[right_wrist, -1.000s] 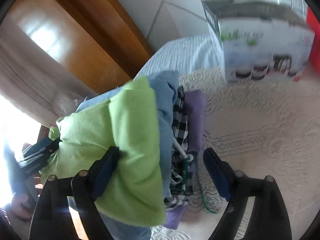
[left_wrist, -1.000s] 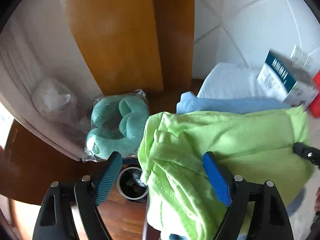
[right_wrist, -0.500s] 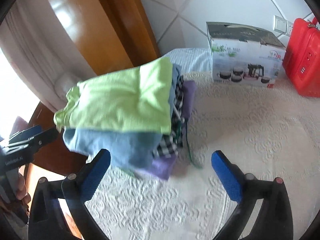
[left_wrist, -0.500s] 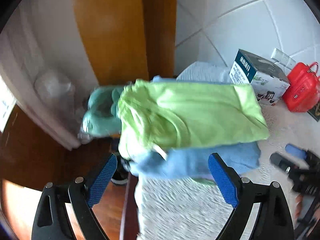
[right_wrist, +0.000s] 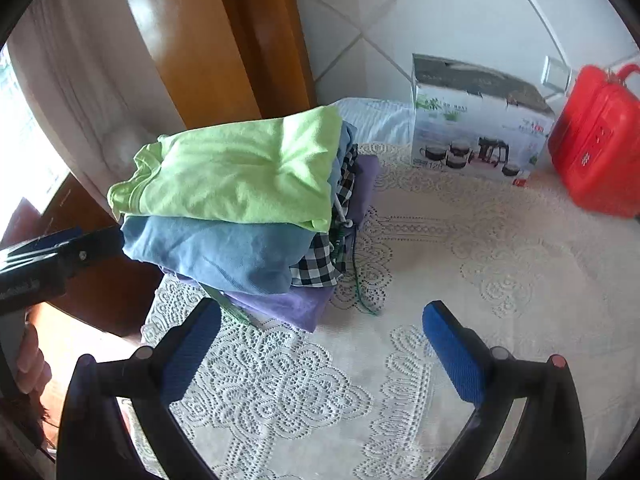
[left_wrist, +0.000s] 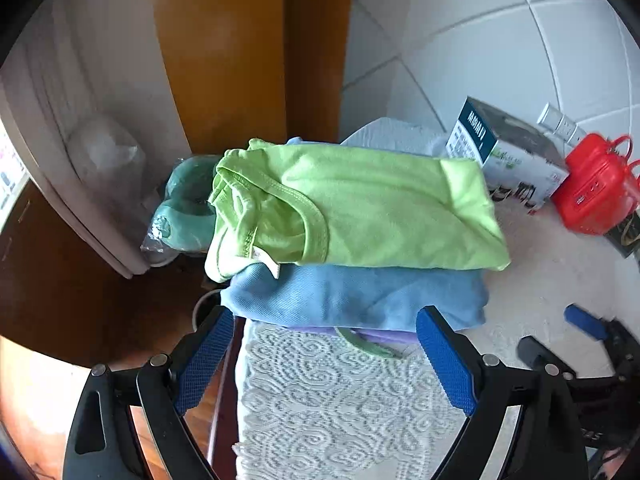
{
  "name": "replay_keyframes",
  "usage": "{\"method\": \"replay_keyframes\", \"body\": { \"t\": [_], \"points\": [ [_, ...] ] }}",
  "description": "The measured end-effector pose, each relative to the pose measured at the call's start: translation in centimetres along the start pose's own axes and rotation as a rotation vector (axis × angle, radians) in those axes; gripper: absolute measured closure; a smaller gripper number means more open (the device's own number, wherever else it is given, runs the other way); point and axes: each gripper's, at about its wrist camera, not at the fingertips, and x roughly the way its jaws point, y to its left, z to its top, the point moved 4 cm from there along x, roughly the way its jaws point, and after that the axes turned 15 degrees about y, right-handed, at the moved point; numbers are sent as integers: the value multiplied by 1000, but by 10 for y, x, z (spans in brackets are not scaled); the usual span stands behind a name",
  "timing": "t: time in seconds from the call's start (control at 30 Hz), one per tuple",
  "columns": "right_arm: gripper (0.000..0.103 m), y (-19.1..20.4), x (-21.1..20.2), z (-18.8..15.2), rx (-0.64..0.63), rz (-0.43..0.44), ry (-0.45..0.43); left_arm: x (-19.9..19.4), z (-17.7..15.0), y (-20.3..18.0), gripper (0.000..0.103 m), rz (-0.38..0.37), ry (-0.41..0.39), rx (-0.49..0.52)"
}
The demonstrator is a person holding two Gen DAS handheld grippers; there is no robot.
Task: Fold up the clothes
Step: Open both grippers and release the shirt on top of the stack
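The left gripper point(left_wrist: 324, 356) hangs with its blue pads point(left_wrist: 444, 364) spread wide and nothing between them, low over the near edge of the lace cloth point(left_wrist: 340, 408). Just beyond its tips sits the stack of folded clothes. The right gripper point(right_wrist: 320, 348) is likewise splayed and empty, over the lace cloth point(right_wrist: 500, 264), with the stack ahead and to its left.

The stack sits at the table's corner. On top lies a green shirt point(left_wrist: 360, 208) point(right_wrist: 240, 172), its collar end hanging slightly past the layer under it. Beneath is a blue garment point(left_wrist: 360, 300) point(right_wrist: 216, 252), then a black-and-white check piece point(right_wrist: 320, 264) showing at the side, and at the bottom a purple garment point(right_wrist: 296, 304). A thin green cord point(right_wrist: 360, 284) trails from the stack onto the cloth.

Behind the stack, near the tiled wall point(right_wrist: 460, 12), stands a printed box point(right_wrist: 476, 120) point(left_wrist: 508, 160), and just beside it a red case point(right_wrist: 596, 148) point(left_wrist: 592, 192). A bagged teal cushion point(left_wrist: 184, 208) lies past the table's corner, by the wooden door point(left_wrist: 224, 52).
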Motion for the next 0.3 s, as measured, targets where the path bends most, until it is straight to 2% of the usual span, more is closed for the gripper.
{"method": "replay_keyframes", "body": {
  "t": [0.1, 0.3],
  "points": [
    [0, 3, -2, 3, -4, 1, -9, 2, -1, -7, 10, 28, 6, 50],
    [0, 5, 0, 7, 3, 7, -4, 2, 1, -11, 10, 6, 16, 68]
  ]
}}
